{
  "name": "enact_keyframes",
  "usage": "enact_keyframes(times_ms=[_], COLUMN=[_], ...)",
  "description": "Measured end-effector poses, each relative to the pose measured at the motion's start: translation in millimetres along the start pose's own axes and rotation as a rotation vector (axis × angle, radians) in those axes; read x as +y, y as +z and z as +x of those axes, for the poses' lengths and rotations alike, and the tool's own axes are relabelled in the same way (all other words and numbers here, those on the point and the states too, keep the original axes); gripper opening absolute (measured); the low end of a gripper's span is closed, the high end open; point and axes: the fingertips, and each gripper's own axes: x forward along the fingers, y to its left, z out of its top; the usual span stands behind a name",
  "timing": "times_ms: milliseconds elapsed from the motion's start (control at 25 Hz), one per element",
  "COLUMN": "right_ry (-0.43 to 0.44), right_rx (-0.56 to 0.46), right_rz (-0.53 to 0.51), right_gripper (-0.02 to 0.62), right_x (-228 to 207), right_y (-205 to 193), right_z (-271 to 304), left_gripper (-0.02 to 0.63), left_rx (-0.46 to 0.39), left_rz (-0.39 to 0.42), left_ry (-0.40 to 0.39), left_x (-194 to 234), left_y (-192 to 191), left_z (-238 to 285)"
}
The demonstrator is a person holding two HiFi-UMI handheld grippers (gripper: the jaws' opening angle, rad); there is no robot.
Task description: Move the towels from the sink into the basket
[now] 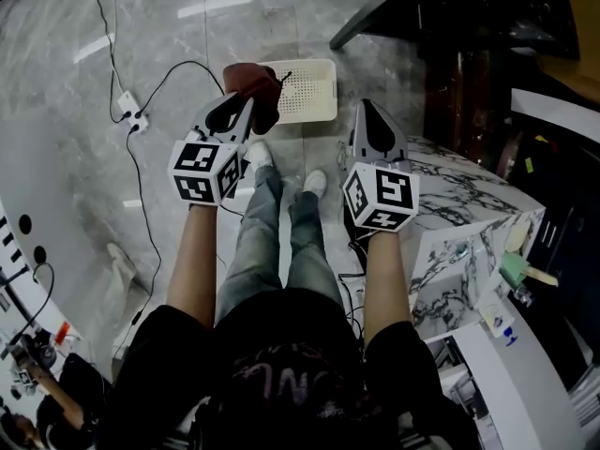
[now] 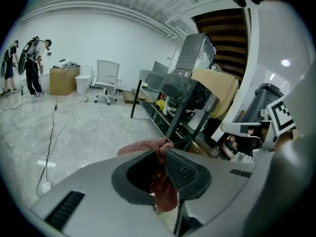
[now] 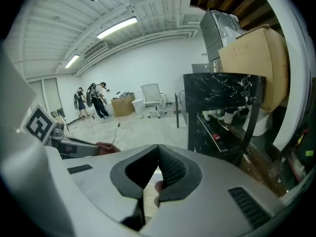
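Observation:
A reddish-brown towel (image 1: pixel 260 90) hangs from my left gripper (image 1: pixel 246 107), which is shut on it just above the left end of the white perforated basket (image 1: pixel 307 90) on the floor. In the left gripper view the towel (image 2: pixel 154 147) bunches between the pads and droops below my left gripper (image 2: pixel 161 156). My right gripper (image 1: pixel 367 109) is held beside the basket's right end, shut with nothing in it. In the right gripper view my right gripper (image 3: pixel 158 151) has its pads meeting at the tips, and a bit of the basket (image 3: pixel 149 202) shows beneath them.
A marble counter (image 1: pixel 464 202) stands at the right, close to my right arm. Cables and a power strip (image 1: pixel 131 116) lie on the grey floor to the left. A black rack (image 2: pixel 183 105) is ahead, with an office chair (image 2: pixel 106 81) and people (image 2: pixel 30 63) far off.

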Motion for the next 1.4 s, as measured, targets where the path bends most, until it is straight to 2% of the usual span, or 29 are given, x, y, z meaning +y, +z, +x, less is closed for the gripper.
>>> enact_keyframes(times_ms=[360,760,1040,1400], right_ry=[-0.002,-0.013,-0.018,-0.031], right_rx=[0.088,0.157,0.203,0.216], right_rz=[0.047,0.058,0.067,0.082], right_gripper=[0.015,0.015,0.015,0.015], right_x=[-14,-37,-45,-54], right_y=[-87,-175,-230,-251], right_z=[50,94,115,131], left_gripper=[0.074,0.077,0.086,0.197], left_rx=[0.083,0.175,0.208,0.257], left_rz=[-0.031,-0.025,-0.019,0.044], left_ry=[-0.011,-0.008,-0.003,-0.022], left_x=[22,55,74,85], left_y=[-74,-172,-219,-241], left_z=[69,151,190,215])
